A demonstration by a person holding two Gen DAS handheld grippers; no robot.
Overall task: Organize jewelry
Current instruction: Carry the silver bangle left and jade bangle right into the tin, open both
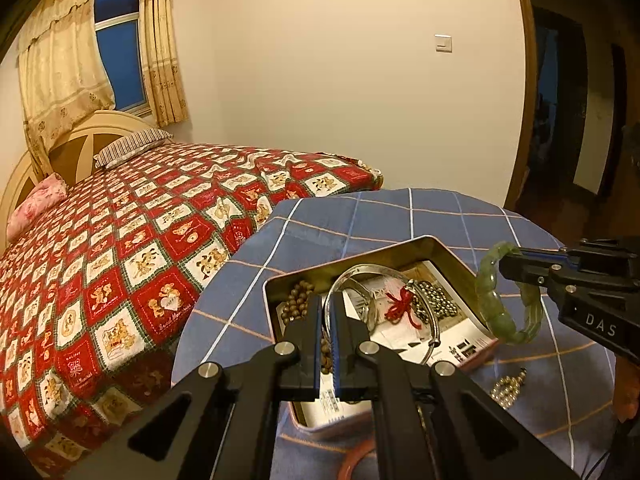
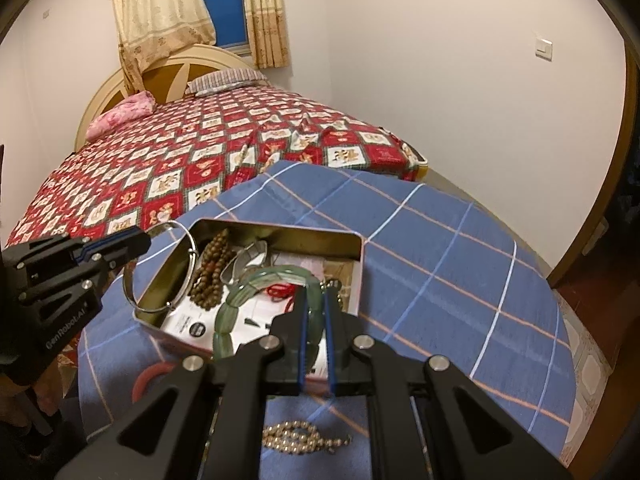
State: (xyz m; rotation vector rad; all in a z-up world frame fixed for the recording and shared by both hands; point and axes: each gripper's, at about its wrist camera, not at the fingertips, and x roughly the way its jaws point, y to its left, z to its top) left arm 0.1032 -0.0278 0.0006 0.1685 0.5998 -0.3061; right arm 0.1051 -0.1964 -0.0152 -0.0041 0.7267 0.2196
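here, left claw [image 1: 329, 300] clamped on silver bangle [image 1: 400, 276], right claw [image 2: 316, 304] gripping green bangle [image 2: 236, 296], both over tin [image 2: 280, 236]

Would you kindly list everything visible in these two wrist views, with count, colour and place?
tin box: one, gold inside, open on the table
silver bangle: one, silver, held over the box
green bangle: one, pale green, held over the box
wooden beads: one bunch, brown, in the box
red cord: one, red, in the box
gold bead chain: one, gold, on the cloth before the box
red ring: one, red, on the cloth beside the box
tablecloth: one, blue checked, over the table
bed: one, red patterned cover, behind the table
curtains: cream, at the window
left gripper: black, shut on silver bangle
right gripper: black, shut on green bangle
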